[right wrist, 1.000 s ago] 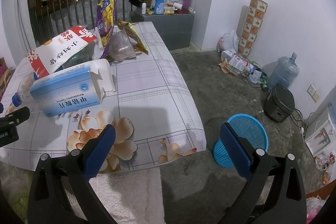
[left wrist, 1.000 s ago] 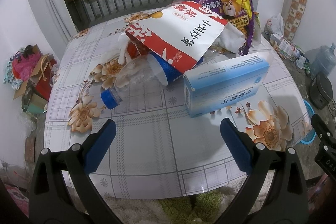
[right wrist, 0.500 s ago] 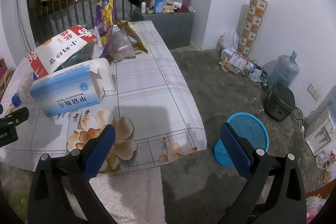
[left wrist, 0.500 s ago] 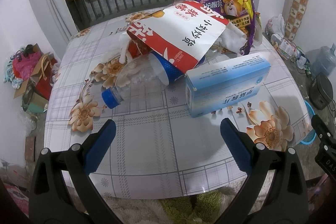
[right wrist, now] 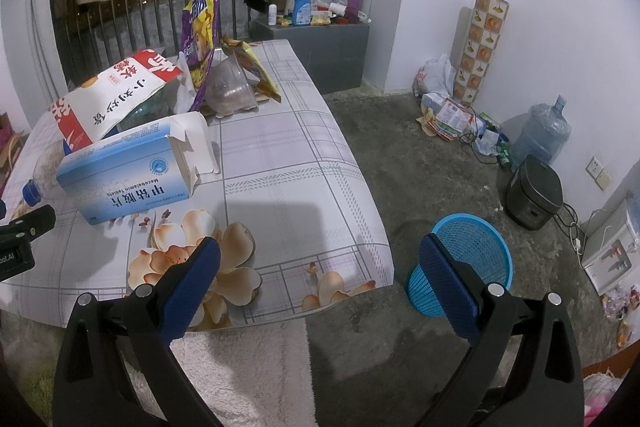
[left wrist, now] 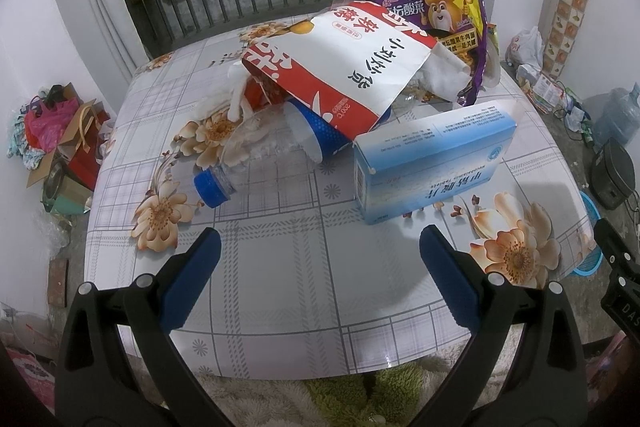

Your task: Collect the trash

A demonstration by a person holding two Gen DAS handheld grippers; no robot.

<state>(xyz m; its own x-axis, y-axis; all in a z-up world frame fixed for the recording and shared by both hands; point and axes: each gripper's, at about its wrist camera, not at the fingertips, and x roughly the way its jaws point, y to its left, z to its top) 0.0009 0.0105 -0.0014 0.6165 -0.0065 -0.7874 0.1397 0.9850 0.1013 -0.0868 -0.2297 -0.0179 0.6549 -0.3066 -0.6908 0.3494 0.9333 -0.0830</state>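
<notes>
Grey concrete floor and white walls surround a low table (left wrist: 280,291) covered with a checked, flower-printed plastic cloth, and all the rubbish seen here lies on that cloth. Nearest the front sits a light-blue cardboard medicine box (left wrist: 434,167) with its end flap torn open. Behind it a red-and-white paper bag (left wrist: 344,67) lies draped over a blue paper cup (left wrist: 316,133) tipped on its side, and a crumpled clear plastic bottle with a blue cap (left wrist: 240,163) rests just beside the cup. At the back, a purple-and-yellow snack bag (left wrist: 440,3) stands upright, with a clear plastic bowl (right wrist: 230,89) and a yellow wrapper (right wrist: 252,69) close to it.

On the floor off the table's right corner stands a blue mesh plastic wastebasket (right wrist: 468,259); as far as its visible inside shows, nothing is in it. So the collecting appears not yet begun: every piece is left to pick up.

Both tools hover short of the table's near edge. The left gripper (left wrist: 318,259) is spread wide with nothing between its blue pads, and the right gripper (right wrist: 320,267) is likewise released and empty.
</notes>
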